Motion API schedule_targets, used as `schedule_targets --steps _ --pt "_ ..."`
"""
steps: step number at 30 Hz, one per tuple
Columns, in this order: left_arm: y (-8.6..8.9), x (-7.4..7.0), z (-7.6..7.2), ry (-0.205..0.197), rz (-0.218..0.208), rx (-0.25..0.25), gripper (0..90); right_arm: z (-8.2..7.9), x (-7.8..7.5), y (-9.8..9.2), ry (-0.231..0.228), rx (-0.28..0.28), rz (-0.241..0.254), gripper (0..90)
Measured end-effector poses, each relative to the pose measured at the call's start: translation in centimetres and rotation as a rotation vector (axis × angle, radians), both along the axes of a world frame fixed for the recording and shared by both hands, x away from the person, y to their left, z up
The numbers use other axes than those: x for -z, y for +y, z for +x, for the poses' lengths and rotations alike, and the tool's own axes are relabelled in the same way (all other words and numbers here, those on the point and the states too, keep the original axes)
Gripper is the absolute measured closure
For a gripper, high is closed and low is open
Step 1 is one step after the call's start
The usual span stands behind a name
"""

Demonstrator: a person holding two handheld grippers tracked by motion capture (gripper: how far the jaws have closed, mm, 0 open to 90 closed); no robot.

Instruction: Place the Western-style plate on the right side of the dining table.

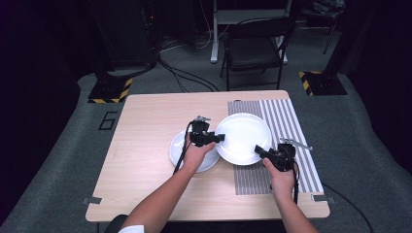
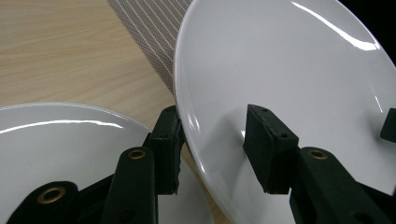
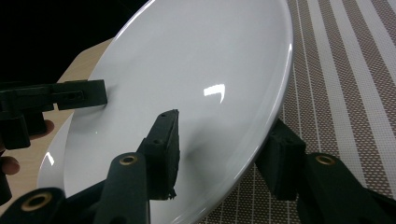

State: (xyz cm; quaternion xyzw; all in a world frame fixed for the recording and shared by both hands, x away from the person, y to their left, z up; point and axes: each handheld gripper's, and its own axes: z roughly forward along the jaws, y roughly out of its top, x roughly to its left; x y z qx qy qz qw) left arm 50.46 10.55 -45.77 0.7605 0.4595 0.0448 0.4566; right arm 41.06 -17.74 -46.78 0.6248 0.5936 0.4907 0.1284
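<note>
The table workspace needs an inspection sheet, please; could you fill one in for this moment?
Surface: light wooden table with a striped mat on its right side.
Job's things: large white plate held by both grippers at opposite rims, overlapping the small white plate lying on the wood.
Clutter: nothing seen.
Grippers: left gripper shut on the large plate's left rim; right gripper shut on its near right rim.
Cables: one cable trails from the left gripper; floor cables run beyond the table.
Surroundings: dark folding chair, two hazard-striped stand bases, grey carpet.
</note>
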Motion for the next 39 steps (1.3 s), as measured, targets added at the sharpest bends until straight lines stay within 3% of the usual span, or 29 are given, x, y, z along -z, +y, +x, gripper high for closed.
schedule_targets --steps 39 --pt "-5.2 -0.2 0.7 0.007 -0.008 0.085 56.9 -1.8 -0.6 -3.9 -0.023 0.128 0.008 52.3"
